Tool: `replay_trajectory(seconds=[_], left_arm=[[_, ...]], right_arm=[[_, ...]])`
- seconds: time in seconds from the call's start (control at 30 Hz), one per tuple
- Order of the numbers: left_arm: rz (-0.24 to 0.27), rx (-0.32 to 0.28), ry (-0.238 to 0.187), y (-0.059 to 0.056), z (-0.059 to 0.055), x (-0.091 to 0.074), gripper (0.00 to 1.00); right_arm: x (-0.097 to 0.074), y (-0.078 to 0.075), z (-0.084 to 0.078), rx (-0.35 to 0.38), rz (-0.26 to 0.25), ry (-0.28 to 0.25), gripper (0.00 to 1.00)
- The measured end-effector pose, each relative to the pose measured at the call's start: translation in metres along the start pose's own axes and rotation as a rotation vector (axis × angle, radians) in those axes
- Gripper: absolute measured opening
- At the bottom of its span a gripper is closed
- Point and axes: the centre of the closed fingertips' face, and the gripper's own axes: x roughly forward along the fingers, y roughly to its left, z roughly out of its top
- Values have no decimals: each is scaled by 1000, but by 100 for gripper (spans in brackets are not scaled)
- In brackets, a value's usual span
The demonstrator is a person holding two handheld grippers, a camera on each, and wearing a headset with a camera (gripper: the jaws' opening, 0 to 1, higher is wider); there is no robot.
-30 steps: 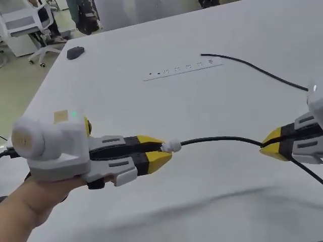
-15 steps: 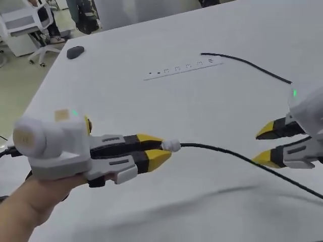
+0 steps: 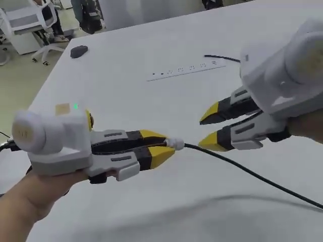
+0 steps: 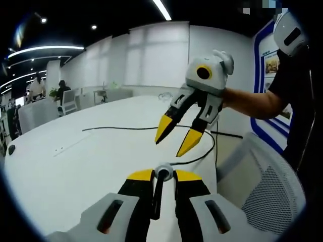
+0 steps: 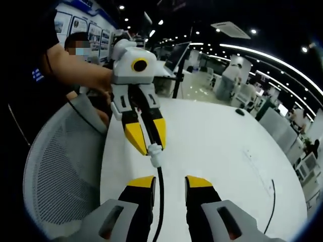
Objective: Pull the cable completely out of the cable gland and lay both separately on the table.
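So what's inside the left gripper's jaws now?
The white cable gland, pinched by the left gripper at its tips, black cable leading out. How far the cable sits inside it is hidden.

The left hand-held gripper and right hand-held gripper have pale grey bodies and black jaws tipped yellow. The sleeve is dark and short.
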Motion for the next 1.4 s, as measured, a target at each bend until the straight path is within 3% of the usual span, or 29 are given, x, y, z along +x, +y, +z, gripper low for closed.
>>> replay_trajectory(seconds=[0.23,0.37,0.57,0.87,1.07,1.2,1.23,1.33,1.37,1.4], left_arm=[[-2,8,-6,0,0,-5,14],[-10,0,-8,-2,-2,-7,14],[13,-23,-27,6,-8,-20,14],[73,-74,-114,26,-9,-58,14],[143,-90,-146,46,-21,-92,14],[228,-110,-191,64,-29,-123,14],[239,-119,-191,67,-32,-127,14],[342,-115,-198,85,-44,-147,14],[363,-123,-196,89,-48,-151,14],[363,-142,-200,91,-52,-154,14]], right_arm=[[25,16,-1,-37,82,39,10],[35,18,-3,-60,93,49,0],[43,15,-5,-100,91,78,0],[46,2,-9,-89,76,129,0],[56,-13,-13,-83,54,207,0],[69,-31,-4,-17,13,203,0],[72,-35,1,0,2,189,0],[90,-49,27,102,-43,112,0],[95,-54,32,151,-70,101,0],[103,-57,39,185,-66,96,0]])
